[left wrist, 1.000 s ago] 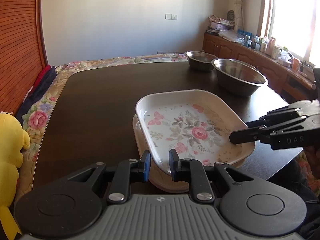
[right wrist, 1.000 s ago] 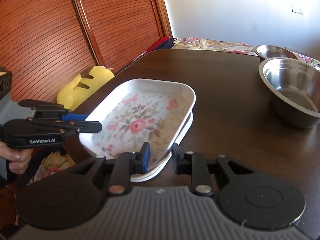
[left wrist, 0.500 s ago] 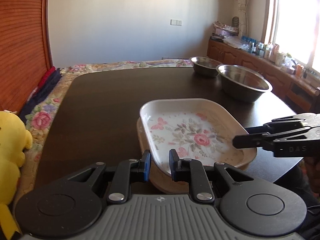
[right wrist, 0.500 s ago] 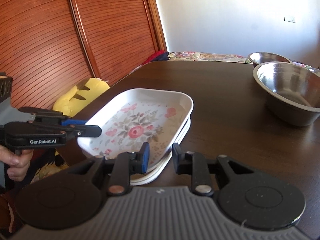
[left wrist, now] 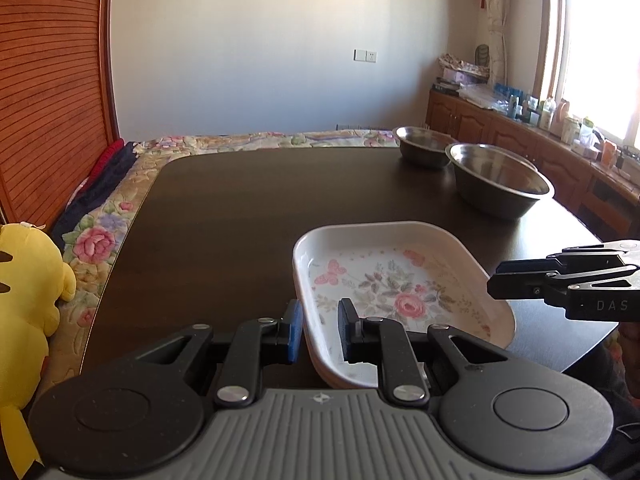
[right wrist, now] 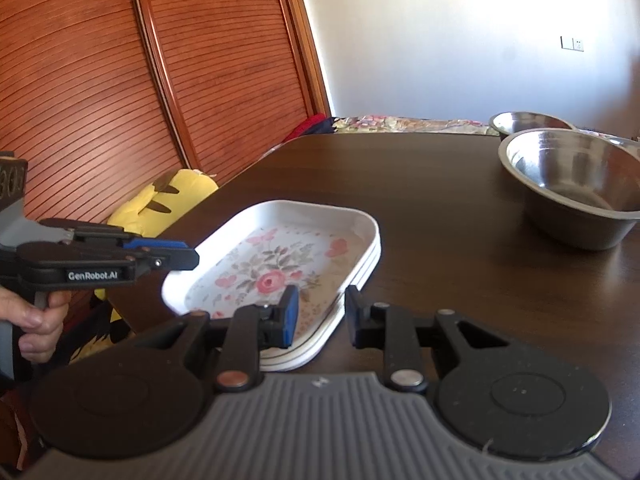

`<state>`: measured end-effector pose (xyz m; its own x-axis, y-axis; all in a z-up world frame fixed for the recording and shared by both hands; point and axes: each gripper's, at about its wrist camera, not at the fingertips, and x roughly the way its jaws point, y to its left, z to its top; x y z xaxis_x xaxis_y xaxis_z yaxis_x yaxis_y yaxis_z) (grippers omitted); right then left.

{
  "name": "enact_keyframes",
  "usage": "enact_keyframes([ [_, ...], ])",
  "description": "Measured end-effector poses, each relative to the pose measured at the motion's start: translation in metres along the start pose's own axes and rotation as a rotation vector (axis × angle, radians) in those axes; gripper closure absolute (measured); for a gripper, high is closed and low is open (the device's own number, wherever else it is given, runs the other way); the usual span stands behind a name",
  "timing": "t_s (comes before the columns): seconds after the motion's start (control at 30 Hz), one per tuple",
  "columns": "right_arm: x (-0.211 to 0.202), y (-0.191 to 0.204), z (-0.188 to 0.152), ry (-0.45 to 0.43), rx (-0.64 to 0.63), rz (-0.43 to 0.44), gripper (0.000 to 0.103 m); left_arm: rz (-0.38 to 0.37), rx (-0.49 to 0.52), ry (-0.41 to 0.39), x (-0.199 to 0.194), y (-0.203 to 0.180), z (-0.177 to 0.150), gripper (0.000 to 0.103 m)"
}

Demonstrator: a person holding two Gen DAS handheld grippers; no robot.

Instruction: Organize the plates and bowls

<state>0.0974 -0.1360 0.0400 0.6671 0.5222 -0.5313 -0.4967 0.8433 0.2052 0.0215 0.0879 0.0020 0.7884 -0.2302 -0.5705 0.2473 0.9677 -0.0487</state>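
A stack of rectangular floral plates (left wrist: 400,292) lies at the near edge of the dark table; it also shows in the right wrist view (right wrist: 280,272). My left gripper (left wrist: 319,332) is open, its jaws on either side of the stack's near-left rim without pinching it. My right gripper (right wrist: 319,316) is open at the stack's right rim, one finger over the plate and one outside. Each gripper shows in the other's view, the right one (left wrist: 500,280) and the left one (right wrist: 188,256). A large steel bowl (left wrist: 500,186) and a small steel bowl (left wrist: 424,146) stand at the far right.
The table (left wrist: 260,208) is dark wood with a rounded edge. A yellow plush toy (left wrist: 28,280) lies on the floral bedding (left wrist: 100,240) to the left. A slatted wooden wall (right wrist: 120,100) stands behind it. A cluttered cabinet (left wrist: 540,136) runs under the window.
Both grippers rose and drew back slightly. The top plate now sits level and aligned on the stack. The jaws of both grippers stand a little wider.
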Motion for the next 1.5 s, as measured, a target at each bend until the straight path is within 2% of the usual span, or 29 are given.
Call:
enact_keyframes([
  [0.33,-0.017,-0.012,0.008,-0.062,0.007,-0.036,0.075,-0.023,-0.005,-0.043,0.002,-0.012,0.015,0.082],
  [0.7,-0.046,-0.056,0.018,-0.164,0.044,-0.108,0.075,-0.083,0.016,-0.066,0.032,-0.053,0.041,0.072],
  [0.77,-0.05,-0.067,0.019,-0.181,0.053,-0.123,0.075,-0.095,0.014,-0.065,0.04,-0.06,0.047,0.061],
  [0.9,-0.059,-0.089,0.021,-0.21,0.061,-0.154,0.075,-0.102,0.01,-0.057,0.055,-0.074,0.057,0.056],
  [0.97,-0.062,-0.1,0.022,-0.219,0.059,-0.17,0.074,-0.099,0.013,-0.053,0.062,-0.08,0.062,0.049],
  [1.17,-0.072,-0.132,0.023,-0.251,0.068,-0.2,0.067,-0.093,0.018,-0.05,0.08,-0.1,0.075,0.034],
  [1.23,-0.074,-0.143,0.025,-0.257,0.071,-0.21,0.061,-0.101,0.016,-0.041,0.087,-0.105,0.079,0.033],
  [1.37,-0.073,-0.165,0.027,-0.265,0.096,-0.211,0.058,-0.112,0.014,-0.025,0.102,-0.115,0.089,0.033],
  [1.43,-0.07,-0.173,0.027,-0.266,0.097,-0.223,0.051,-0.112,0.022,-0.02,0.11,-0.12,0.093,0.032],
  [1.5,-0.068,-0.18,0.027,-0.271,0.093,-0.238,0.047,-0.11,0.03,-0.016,0.116,-0.125,0.097,0.031],
])
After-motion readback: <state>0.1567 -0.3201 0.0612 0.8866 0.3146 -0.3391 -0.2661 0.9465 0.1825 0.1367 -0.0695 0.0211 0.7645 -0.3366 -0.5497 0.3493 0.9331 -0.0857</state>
